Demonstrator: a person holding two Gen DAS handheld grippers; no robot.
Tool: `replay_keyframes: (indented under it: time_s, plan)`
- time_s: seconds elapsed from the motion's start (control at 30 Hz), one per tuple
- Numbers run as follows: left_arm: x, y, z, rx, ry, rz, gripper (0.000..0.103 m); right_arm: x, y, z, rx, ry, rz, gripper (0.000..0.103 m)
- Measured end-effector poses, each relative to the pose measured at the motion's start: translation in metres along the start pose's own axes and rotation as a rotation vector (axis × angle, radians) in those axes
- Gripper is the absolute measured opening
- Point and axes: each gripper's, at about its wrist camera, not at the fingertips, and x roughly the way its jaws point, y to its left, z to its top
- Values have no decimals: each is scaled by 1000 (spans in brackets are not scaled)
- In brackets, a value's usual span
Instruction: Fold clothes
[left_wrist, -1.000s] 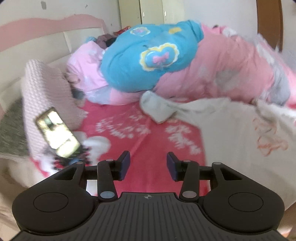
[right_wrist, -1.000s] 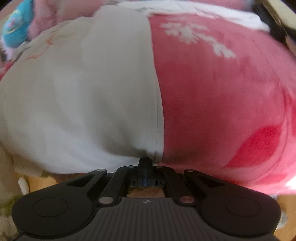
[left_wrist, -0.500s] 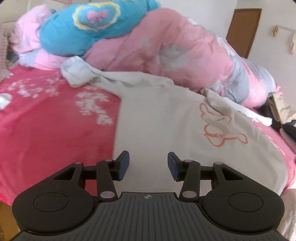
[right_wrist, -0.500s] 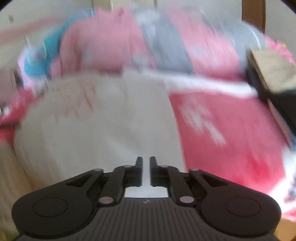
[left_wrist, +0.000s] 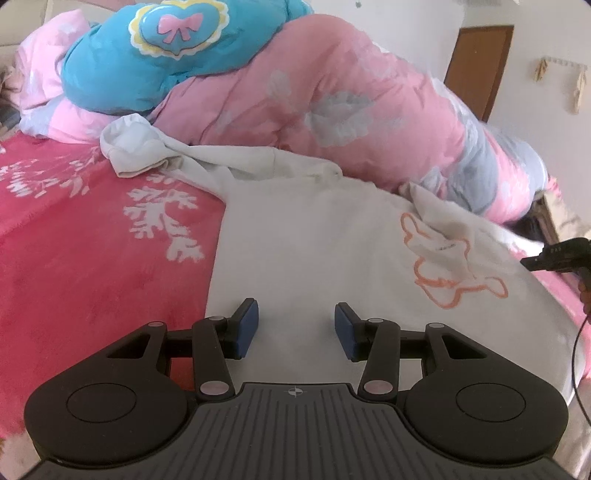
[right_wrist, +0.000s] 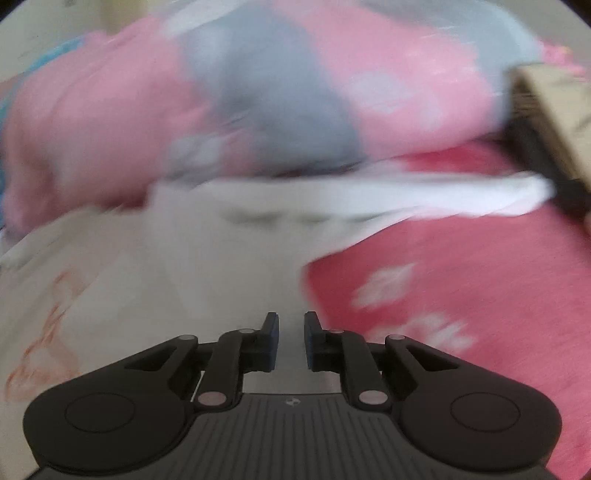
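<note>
The left wrist view is sharp and takes in the red blanket (left_wrist: 85, 254) to the left of the left gripper (left_wrist: 295, 328), a pink quilt (left_wrist: 332, 110) far ahead with a blue cushion (left_wrist: 147, 62) on it, and the right gripper (left_wrist: 554, 254) at the right edge. The right wrist view is blurred. The cream sweatshirt (left_wrist: 314, 240) lies spread flat under and ahead of both grippers, an orange rabbit outline (left_wrist: 443, 266) ahead-right of the left one, one sleeve (left_wrist: 140, 151) trailing ahead-left. Left jaws gape wide, empty; the right gripper (right_wrist: 290, 339) shows a narrow gap, nothing between.
</note>
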Motion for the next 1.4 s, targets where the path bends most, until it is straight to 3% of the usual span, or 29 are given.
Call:
replay_keyframes:
  time_s: [0.07,0.2,0.43,0.6,0.77,0.87,0.9,0.97,1.0,1.13,1.27,1.4]
  plan:
    - [2,3,1,-15,-13,-7,45,1,-14,8,84,12,34,18]
    - [6,6,6,-31,-31,1,45,8,-38,19,231,42,88,37]
    - [19,14,20,-57,-33,16,45,42,-43,30,306,78,153,38]
    - [34,24,48,-110,-38,35,46,63,-54,43,399,85,220,38]
    - [76,48,85,-206,52,96,48,81,-58,53,466,94,287,37]
    - [104,65,91,-273,119,73,49,90,-55,58,462,95,307,37]
    - [110,63,92,-257,115,79,49,93,-54,59,461,95,313,32]
    - [117,56,94,-207,92,97,48,95,-48,62,419,83,283,18]
    - [120,53,95,-187,87,113,45,95,-46,63,400,75,258,6]
    - [128,43,94,-126,72,171,27,79,-56,63,410,-12,193,5]
    - [130,54,92,-179,60,156,21,51,-91,57,490,-158,111,5]
    - [132,57,94,-210,50,148,18,61,-117,44,558,-129,77,4]
